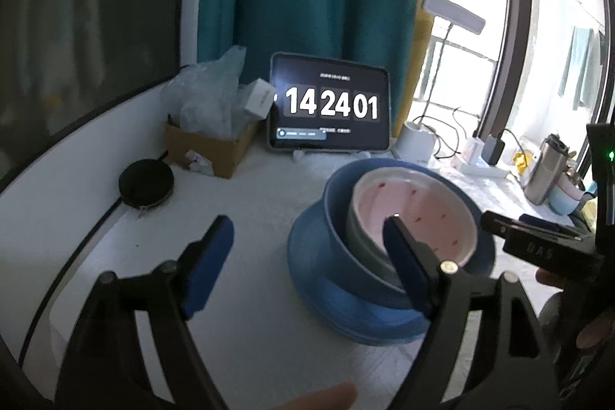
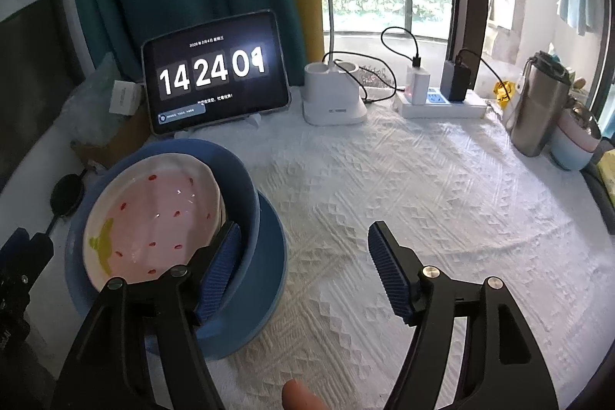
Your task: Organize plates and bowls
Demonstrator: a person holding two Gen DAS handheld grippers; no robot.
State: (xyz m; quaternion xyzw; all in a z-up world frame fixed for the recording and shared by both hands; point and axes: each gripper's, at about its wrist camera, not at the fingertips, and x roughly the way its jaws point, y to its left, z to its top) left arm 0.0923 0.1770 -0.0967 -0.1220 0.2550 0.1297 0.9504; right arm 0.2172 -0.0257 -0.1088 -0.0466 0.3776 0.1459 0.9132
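A pink strawberry-patterned bowl (image 1: 419,214) (image 2: 153,210) sits tilted inside a blue bowl (image 1: 338,218) (image 2: 238,171), which stands on a blue plate (image 1: 346,310) (image 2: 269,256). My left gripper (image 1: 307,223) is open just left of this stack. Its right finger lies in front of the bowls' near rim, its left finger over bare cloth. My right gripper (image 2: 304,231) is open on the stack's right side, with its left finger in front of the blue bowl's wall. Neither pair of pads presses on anything.
A tablet clock (image 2: 215,72) leans at the back, with a cardboard box (image 1: 207,145) and a black disc (image 1: 146,183) to its left. A lamp base (image 2: 334,95), power strip (image 2: 442,104), steel flask (image 2: 538,102) and pastel cups (image 2: 576,141) line the back right. The white cloth (image 2: 423,198) covers the table.
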